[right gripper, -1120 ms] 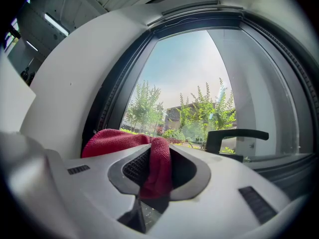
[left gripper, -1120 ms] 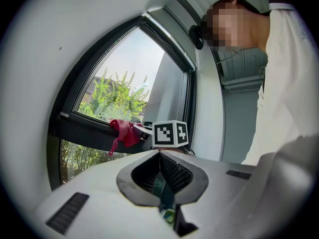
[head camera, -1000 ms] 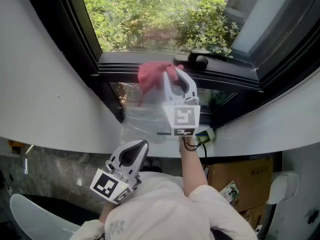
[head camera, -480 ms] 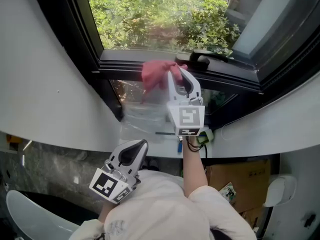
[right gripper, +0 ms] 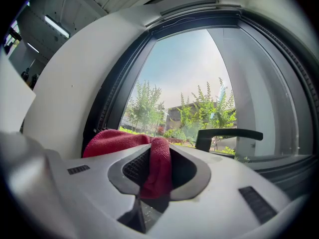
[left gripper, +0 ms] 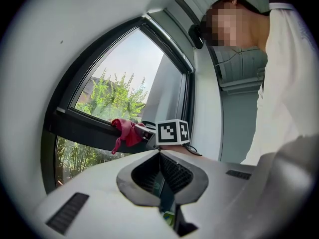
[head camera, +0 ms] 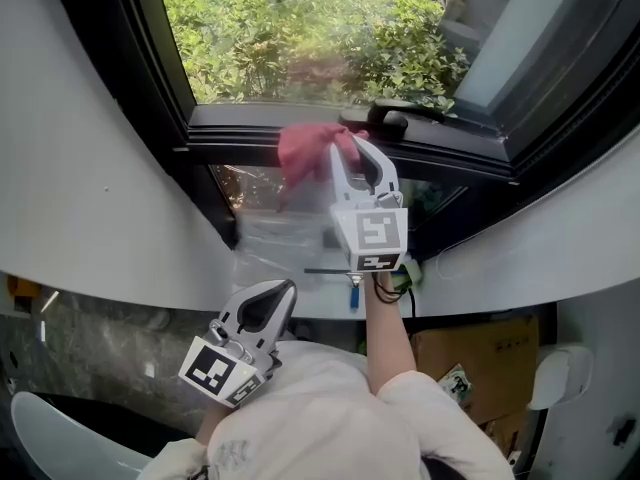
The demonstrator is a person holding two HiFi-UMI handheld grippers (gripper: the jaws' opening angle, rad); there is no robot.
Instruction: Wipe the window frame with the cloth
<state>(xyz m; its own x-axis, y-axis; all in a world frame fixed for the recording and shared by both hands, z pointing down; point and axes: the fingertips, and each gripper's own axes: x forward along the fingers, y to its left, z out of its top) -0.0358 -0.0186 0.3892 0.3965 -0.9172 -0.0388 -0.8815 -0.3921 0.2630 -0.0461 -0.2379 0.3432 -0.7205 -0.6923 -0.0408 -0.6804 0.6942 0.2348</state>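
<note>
Cloth (head camera: 305,150) was up on the black window frame (head camera: 240,128), a red bundle pinched tight in the right gripper (head camera: 347,143) and pressed against the horizontal bar just left of the window handle (head camera: 392,118). Left gripper (head camera: 283,293) hung low by the person's chest, well apart from the frame, jaws drawn together with nothing between them. Whether the cloth actually touched the glass below the bar, I couldn't quite make out.
</note>
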